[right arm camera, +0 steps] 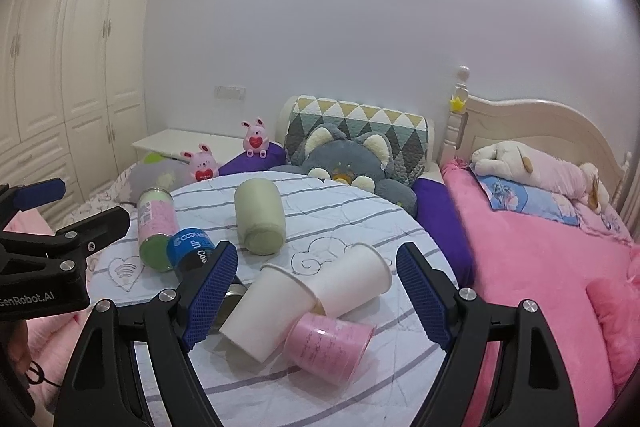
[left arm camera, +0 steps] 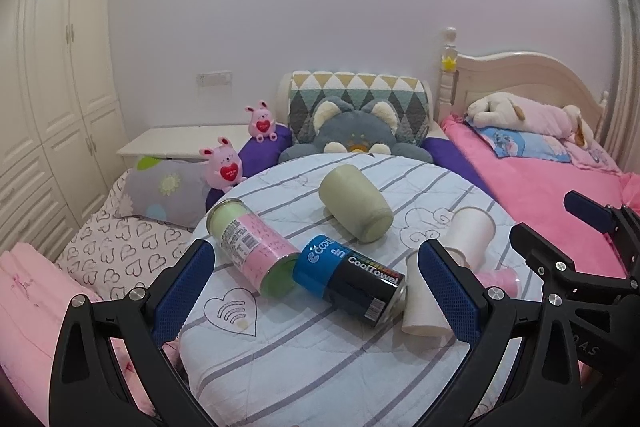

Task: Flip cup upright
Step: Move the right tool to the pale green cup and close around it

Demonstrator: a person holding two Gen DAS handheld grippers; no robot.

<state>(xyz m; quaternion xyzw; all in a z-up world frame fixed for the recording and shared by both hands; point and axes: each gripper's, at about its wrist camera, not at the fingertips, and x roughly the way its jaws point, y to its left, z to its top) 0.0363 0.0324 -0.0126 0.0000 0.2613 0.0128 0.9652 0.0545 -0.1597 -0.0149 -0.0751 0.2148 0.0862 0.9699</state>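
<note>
Cups lie toppled on the round striped-cloth table (right arm camera: 360, 211): two white paper cups (right arm camera: 268, 311) (right arm camera: 354, 279), one pink plastic cup (right arm camera: 330, 349), one pale green cup (right arm camera: 259, 215); both grippers (left arm camera: 316, 291) (right arm camera: 316, 291) hover, jaws released.

The blue-and-black can (left arm camera: 350, 279) lying on the striped round cover (left arm camera: 320, 367) carries "CoolTowel" in white on its black part, with "UP" and a partly legible "COOL…" on its blue band; the left gripper (right arm camera: 40, 227), seen left of that can from the right wrist view, bears "GenRobot.AI"; small print on the pink-labelled jar (left arm camera: 250, 247) beside the can is too fine to read.
</note>
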